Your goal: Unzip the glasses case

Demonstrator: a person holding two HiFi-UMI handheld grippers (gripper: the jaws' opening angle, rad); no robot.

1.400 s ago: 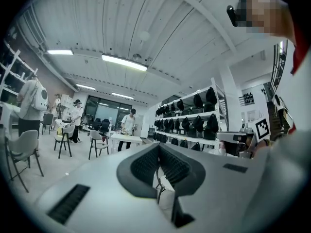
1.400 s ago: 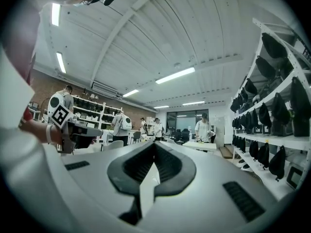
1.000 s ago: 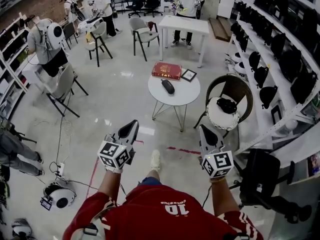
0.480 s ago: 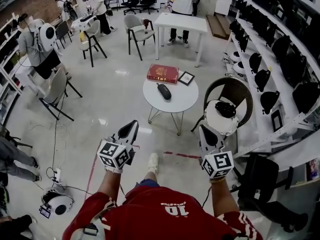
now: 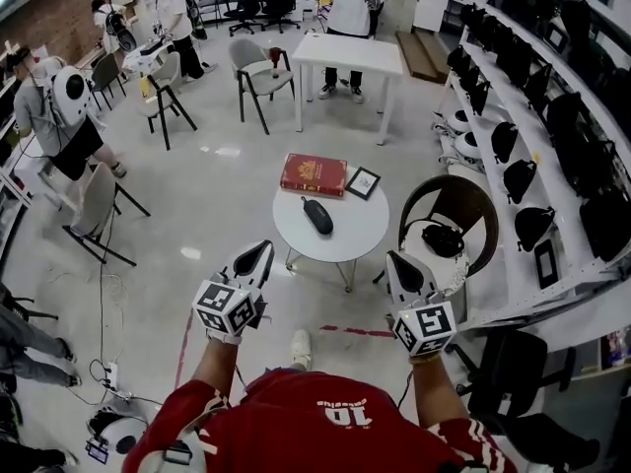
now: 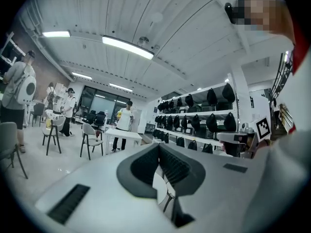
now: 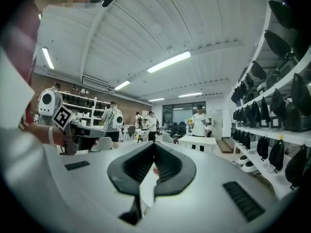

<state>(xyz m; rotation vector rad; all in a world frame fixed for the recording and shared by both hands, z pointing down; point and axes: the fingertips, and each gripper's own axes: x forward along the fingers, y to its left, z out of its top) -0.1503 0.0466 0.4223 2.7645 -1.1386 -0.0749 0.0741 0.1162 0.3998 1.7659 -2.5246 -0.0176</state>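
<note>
Mid-frame, the glasses case (image 5: 316, 215) looks light, stiff and likely to slide; pin one end and pull along its zip. The left gripper (image 5: 259, 253) and right gripper (image 5: 398, 263) are both closed and empty.

The glasses case (image 5: 317, 216) looks dark and matt on a smooth white tabletop (image 5: 340, 249) with thin legs (image 5: 345, 274) that look like metal. At the tabletop's 12 o'clock, the red book (image 5: 314, 175) has a faintly glossy cover. The pale floor (image 5: 227, 195) is polished and throws back light. The left gripper (image 6: 159, 147) and right gripper (image 7: 154, 147) are matt pale plastic with dark ribbed pads (image 7: 168, 165); the shirt (image 5: 315, 412) is red cloth
</note>
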